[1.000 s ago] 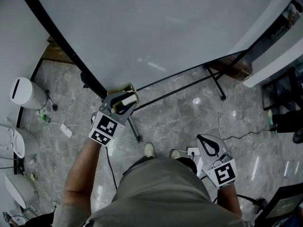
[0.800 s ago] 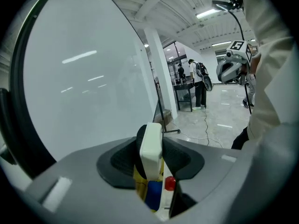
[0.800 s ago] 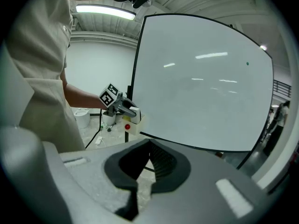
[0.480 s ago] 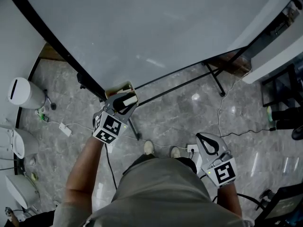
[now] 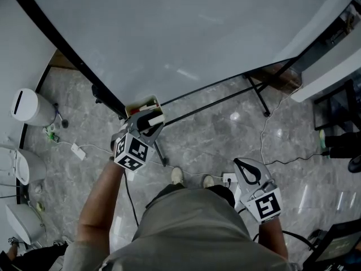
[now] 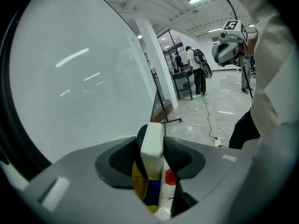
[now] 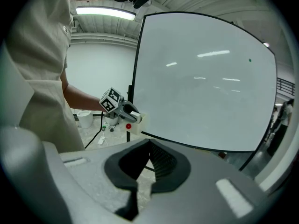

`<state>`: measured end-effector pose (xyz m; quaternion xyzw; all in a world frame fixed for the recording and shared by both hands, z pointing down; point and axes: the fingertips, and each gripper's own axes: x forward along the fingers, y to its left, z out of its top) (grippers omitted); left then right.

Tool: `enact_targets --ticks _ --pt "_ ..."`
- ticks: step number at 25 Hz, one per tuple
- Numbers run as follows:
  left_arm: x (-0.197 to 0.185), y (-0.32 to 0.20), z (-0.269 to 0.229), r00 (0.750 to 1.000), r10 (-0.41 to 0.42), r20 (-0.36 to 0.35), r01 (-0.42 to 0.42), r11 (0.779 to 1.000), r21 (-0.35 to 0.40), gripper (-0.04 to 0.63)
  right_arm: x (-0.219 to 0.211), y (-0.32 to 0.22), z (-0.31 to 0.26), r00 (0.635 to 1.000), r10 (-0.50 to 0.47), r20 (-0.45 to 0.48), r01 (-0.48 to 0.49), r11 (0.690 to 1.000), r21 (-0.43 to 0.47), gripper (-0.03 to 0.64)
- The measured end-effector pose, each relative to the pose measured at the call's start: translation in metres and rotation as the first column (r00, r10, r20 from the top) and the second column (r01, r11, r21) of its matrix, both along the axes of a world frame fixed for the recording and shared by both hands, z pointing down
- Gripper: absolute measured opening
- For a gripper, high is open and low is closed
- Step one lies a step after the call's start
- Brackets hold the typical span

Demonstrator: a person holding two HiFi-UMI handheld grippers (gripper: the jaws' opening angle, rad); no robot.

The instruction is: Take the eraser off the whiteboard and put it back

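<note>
Taken off the whiteboard (image 5: 197, 33) by the look of it, and judged late in the return: eraser (image 6: 152, 143) pinched upright in the left gripper (image 5: 145, 123), left of centre in the head view, right over the marker tray (image 5: 135, 104) on the board's lower edge. Jaws just easing wider around it, pads seemingly on both faces, release left to do. Slim cream-white block, seen edge-on; right gripper (image 7: 149, 146) pressed together on nothing, lower right.

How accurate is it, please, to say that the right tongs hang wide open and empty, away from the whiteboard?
Not quite: the right gripper view shows the right tongs shut, not wide open; they are empty and away from the whiteboard.
</note>
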<state>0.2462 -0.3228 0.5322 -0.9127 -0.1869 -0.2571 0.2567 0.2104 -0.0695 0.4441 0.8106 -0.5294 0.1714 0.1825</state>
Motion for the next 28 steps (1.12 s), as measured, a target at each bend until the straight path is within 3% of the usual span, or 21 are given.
enact_targets --ticks 11,18,24,28 --pt "0.000 -0.002 0.000 0.996 -0.091 0.009 0.090 0.995 0.054 0.206 0.012 0.027 0.001 0.999 -0.034 -0.007 0.034 0.999 0.028 0.003" --pt "-0.009 0.000 -0.011 0.983 -0.186 0.000 0.185 0.978 0.095 0.210 0.029 0.054 0.001 0.996 -0.087 -0.005 0.087 0.995 0.050 0.003" --pt "-0.035 0.022 -0.045 0.948 -0.309 -0.074 0.315 0.944 0.103 0.213 0.044 0.079 -0.006 0.984 -0.176 -0.010 0.176 0.982 0.065 0.003" --pt "-0.064 0.054 -0.084 0.907 -0.397 -0.144 0.401 0.916 -0.002 0.213 0.048 0.093 -0.007 0.969 -0.247 0.002 0.245 0.965 0.096 0.003"
